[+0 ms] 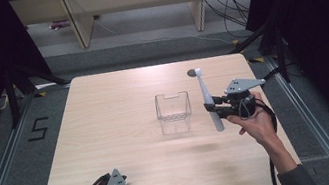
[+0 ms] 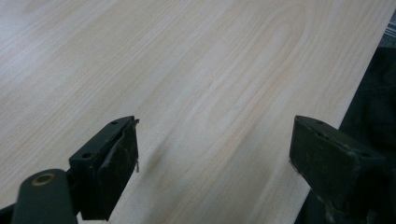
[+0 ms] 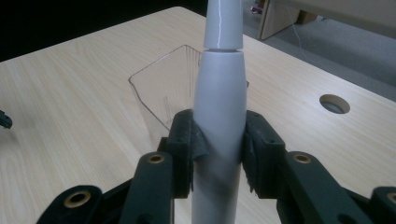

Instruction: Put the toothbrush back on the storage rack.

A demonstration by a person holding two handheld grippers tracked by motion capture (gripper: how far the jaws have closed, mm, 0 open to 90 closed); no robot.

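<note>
Right claw (image 1: 216,107) clamped on a white toothbrush (image 1: 208,99) approx mid-handle — both pads press its sides in the right gripper view (image 3: 219,140). Brush held above the counter (image 1: 118,130), head pointing away from the person, just right of the clear bin (image 1: 173,106), not touching it. Left claw (image 2: 215,154) gaping, nothing between its jaws — sits low at the counter's near edge, well apart from bin & brush.

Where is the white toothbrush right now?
The white toothbrush is clamped in the right gripper, on the right of the high view, just right of the clear plastic cup.
</note>
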